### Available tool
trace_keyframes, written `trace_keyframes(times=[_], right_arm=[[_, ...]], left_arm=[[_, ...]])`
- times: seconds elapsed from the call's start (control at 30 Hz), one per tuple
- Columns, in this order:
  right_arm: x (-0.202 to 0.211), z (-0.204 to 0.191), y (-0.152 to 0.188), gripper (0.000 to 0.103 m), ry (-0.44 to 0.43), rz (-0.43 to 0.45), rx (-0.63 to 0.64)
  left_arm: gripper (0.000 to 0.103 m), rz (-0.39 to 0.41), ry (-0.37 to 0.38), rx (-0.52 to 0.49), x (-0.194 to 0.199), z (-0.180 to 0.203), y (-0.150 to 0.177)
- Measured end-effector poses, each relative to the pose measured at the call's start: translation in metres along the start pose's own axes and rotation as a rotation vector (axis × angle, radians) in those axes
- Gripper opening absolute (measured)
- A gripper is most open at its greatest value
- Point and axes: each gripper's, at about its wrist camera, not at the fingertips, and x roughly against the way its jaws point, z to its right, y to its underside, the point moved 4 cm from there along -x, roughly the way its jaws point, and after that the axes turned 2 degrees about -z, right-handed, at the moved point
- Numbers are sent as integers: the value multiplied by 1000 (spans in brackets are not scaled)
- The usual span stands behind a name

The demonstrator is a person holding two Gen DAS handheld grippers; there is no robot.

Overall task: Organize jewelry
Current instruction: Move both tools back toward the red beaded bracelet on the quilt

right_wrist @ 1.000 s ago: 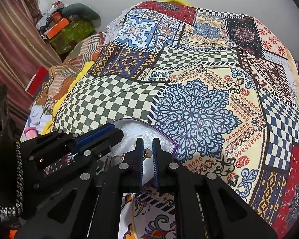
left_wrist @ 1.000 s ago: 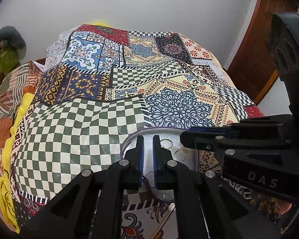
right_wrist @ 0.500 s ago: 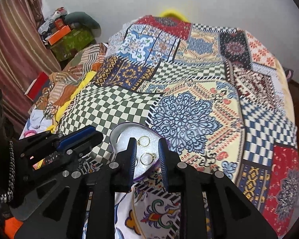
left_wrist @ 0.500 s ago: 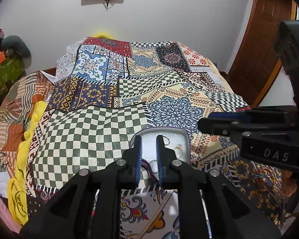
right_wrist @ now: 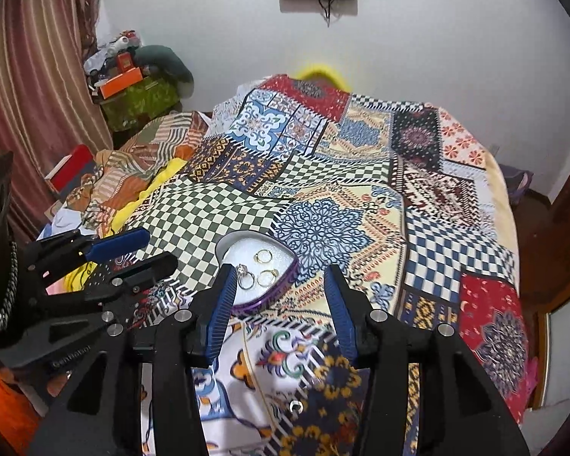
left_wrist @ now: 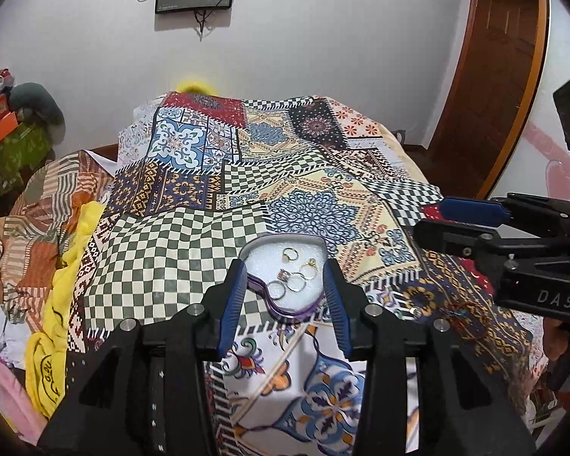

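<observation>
Hovering above the patchwork bedspread (left_wrist: 193, 258), both tools are empty: the left gripper (left_wrist: 287, 296) shows its blue pads parted about halfway with nothing between them, and the right gripper (right_wrist: 281, 298) stands the same, its jaws having just been opening as well, as did the left's. The task's things lie in the lower centre of both views: a heart-shaped tray (left_wrist: 254, 246) with a purple rim and white lining, holding several rings (left_wrist: 296, 283), two gold and the rest silver-toned, loosely clustered and some touching. Judging by this, the placing step looks finished and the work now is to find what is still loose. A small silver ring (right_wrist: 295, 405) lies on the dark floral patch at the bottom of the right wrist view, well apart from the tray, and a small bright piece (left_wrist: 417, 312) shows at lower right of the left wrist view, too small to identify. For a clean pick, approach the stray ring from straight above, narrow the jaws first so they straddle only the band, and press lightly, since the soft cloth will give and may bunch between the pads. Carry it level, then release low over a bare part of the lining so it does not bounce onto its neighbours.
</observation>
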Motion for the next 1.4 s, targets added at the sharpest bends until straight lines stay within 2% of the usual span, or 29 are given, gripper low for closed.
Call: trace_keyframes(times=[0.2,0.33,0.63,0.87,1.03,1.33,1.4], right_arm=[[21,15,15,46,15,22,-11],[36,41,26,46,44,33,-59],[50,93,56,46,106,6,-167],[44,103,84,46,121,-43,-170],[34,108,103,46,73,-91,-192],[18,101,119,46,40,-125,-159],[16,97,119,46,26,-118,-149]], left_arm=[[42,8,20,-15,13,13,6],[42,0,33,-28,15,23,10],[42,-59,94,-80,-6,61,22],[42,-139,139,-122,-40,90,35],[42,-187,157,-129,-58,101,44],[42,-212,184,-152,-76,112,48],[38,-214,191,-152,-80,114,48]])
